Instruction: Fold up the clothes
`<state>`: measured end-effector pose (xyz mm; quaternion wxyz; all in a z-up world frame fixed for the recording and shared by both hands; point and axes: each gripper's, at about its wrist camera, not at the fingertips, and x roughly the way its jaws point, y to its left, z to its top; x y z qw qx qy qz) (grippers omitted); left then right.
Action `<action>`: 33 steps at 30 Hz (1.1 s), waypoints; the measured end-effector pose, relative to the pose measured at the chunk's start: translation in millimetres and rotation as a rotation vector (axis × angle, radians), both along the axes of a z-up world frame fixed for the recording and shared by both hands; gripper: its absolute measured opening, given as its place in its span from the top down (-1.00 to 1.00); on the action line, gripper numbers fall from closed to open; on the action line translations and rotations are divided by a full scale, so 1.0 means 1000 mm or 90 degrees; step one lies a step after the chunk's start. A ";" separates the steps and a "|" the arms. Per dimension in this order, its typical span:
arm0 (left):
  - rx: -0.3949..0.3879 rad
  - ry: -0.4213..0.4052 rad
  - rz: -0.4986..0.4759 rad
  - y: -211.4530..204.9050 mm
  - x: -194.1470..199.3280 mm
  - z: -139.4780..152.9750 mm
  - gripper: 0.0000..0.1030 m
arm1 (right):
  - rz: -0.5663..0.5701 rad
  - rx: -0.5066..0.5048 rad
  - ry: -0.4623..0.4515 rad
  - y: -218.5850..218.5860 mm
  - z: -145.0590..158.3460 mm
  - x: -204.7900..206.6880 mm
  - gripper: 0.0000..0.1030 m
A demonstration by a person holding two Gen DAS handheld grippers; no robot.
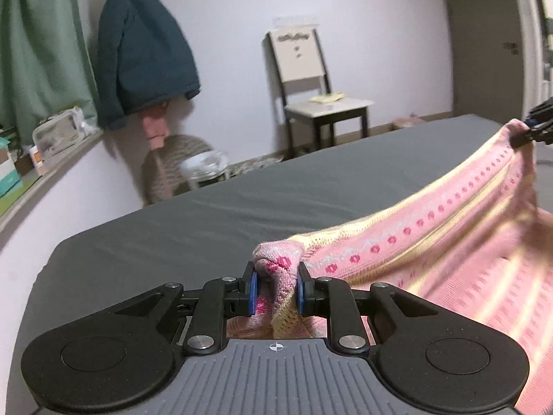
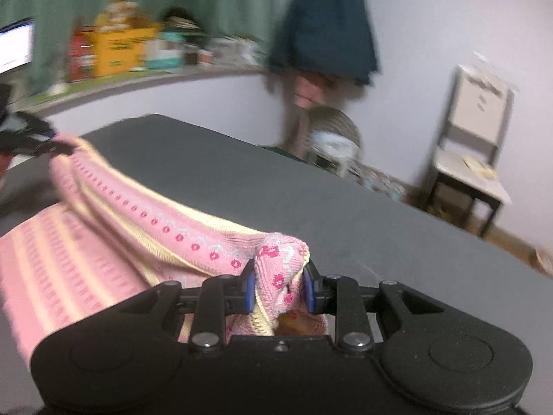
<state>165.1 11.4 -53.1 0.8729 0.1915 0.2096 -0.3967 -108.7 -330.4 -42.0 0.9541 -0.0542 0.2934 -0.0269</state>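
A pink knitted garment [image 1: 449,242] with cream stripes and a row of red flowers hangs stretched above a grey bed [image 1: 207,214]. My left gripper [image 1: 275,288] is shut on one bunched corner of it, the blue pads [image 1: 253,292] pressing the knit. At the far right of the left wrist view the right gripper [image 1: 528,131] pinches the other corner. In the right wrist view my right gripper [image 2: 279,290] is shut on its corner of the garment [image 2: 103,228], and the left gripper [image 2: 41,145] holds the far end at the left.
A chair [image 1: 311,79] stands against the far wall beyond the bed. A dark blue jacket [image 1: 145,48] hangs by a green curtain [image 1: 38,45]. A ledge [image 2: 131,79] along the wall carries boxes and clutter. A round wicker seat [image 1: 176,166] stands near the bed's corner.
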 end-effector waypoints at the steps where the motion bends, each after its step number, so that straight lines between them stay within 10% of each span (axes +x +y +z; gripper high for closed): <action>1: -0.011 0.004 -0.011 0.012 -0.012 0.003 0.60 | 0.024 -0.013 0.002 0.007 0.001 -0.011 0.49; 13: 0.146 -0.055 -0.209 0.078 -0.168 -0.027 0.60 | 0.137 -0.137 0.117 0.088 -0.033 -0.068 0.45; 26: 0.025 -0.107 0.010 -0.021 -0.047 0.029 0.60 | -0.128 -0.015 0.061 -0.017 0.009 0.092 0.44; 33: 0.019 -0.079 0.013 -0.035 -0.001 -0.009 0.59 | -0.069 -0.007 0.055 -0.023 -0.013 0.073 0.42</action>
